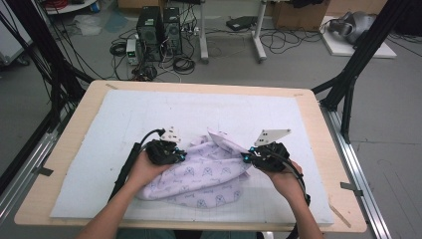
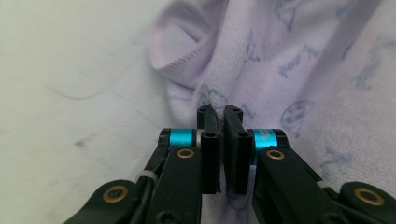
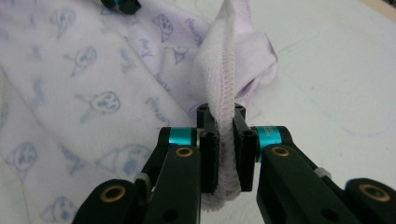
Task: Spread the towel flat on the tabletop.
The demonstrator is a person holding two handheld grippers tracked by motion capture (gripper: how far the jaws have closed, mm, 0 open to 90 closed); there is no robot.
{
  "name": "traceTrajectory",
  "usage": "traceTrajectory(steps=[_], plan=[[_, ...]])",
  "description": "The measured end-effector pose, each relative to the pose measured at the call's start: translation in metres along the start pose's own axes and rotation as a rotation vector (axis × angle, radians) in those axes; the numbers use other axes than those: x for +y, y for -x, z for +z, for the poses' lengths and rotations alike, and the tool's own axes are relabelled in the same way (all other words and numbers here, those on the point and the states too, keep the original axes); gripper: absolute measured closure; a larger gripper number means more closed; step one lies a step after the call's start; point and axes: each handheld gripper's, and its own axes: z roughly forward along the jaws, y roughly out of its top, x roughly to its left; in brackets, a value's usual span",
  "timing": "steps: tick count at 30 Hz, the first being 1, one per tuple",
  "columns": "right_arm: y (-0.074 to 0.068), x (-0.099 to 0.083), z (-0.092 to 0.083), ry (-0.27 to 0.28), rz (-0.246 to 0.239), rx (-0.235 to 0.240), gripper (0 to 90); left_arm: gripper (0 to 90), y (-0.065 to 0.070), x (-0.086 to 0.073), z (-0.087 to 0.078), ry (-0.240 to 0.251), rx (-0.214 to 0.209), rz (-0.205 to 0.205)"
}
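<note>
A: We start with the table (image 1: 74,149); its white mat (image 1: 149,114) covers most of it. The lilac cloth (image 1: 204,174) lies bunched at six o'clock on the mat, between our hands.

B: Its print shows small animal faces and script words; we cannot read the words.

A: Our left gripper (image 1: 174,154) sits at the cloth's nine o'clock edge. In the left gripper view the jaws are pressed together with a thin fold of cloth (image 2: 280,70) pinched between them.

B: Our right gripper (image 1: 251,157) is at three o'clock. In the right gripper view it is clamped on the stitched hem (image 3: 224,79), which stands upright toward twelve o'clock.
</note>
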Motion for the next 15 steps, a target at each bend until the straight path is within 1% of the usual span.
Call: traceTrajectory(steps=[3,4,5,6,7,9,10,11,12,13,15], plan=[[-0.001,0.014,0.000,0.028,-0.012,0.000,84.3,86.3,-0.007,0.003,-0.033,0.085,0.073,-0.021],[-0.002,0.025,0.000,0.057,-0.017,0.002,84.3,86.3,-0.009,0.003,-0.045,0.113,0.102,-0.024],[-0.002,0.025,0.000,0.057,-0.017,0.002,84.3,86.3,-0.011,0.004,-0.057,0.137,0.126,-0.032],[-0.003,0.030,-0.001,0.071,-0.021,0.002,84.3,86.2,-0.012,0.004,-0.069,0.158,0.153,-0.033],[-0.003,0.035,-0.001,0.091,-0.021,0.005,84.3,86.2,-0.014,0.005,-0.079,0.176,0.171,-0.032],[-0.007,0.041,-0.001,0.111,-0.027,0.018,84.3,86.1,-0.013,0.003,-0.094,0.198,0.194,-0.032],[-0.014,0.043,0.003,0.095,-0.052,0.021,84.3,85.6,-0.011,0.001,-0.097,0.196,0.200,-0.031],[-0.014,0.043,0.003,0.095,-0.052,0.021,84.3,85.6,-0.009,-0.002,-0.097,0.178,0.197,-0.024],[-0.017,0.042,0.005,0.080,-0.055,0.025,84.3,85.3,-0.005,-0.006,-0.095,0.156,0.189,-0.017],[-0.022,0.033,0.009,0.053,-0.051,0.041,84.3,84.3,-0.002,-0.012,-0.092,0.139,0.183,-0.013],[-0.026,0.019,0.013,0.032,-0.028,0.071,84.4,83.9,0.003,-0.026,-0.083,0.102,0.145,-0.030]])
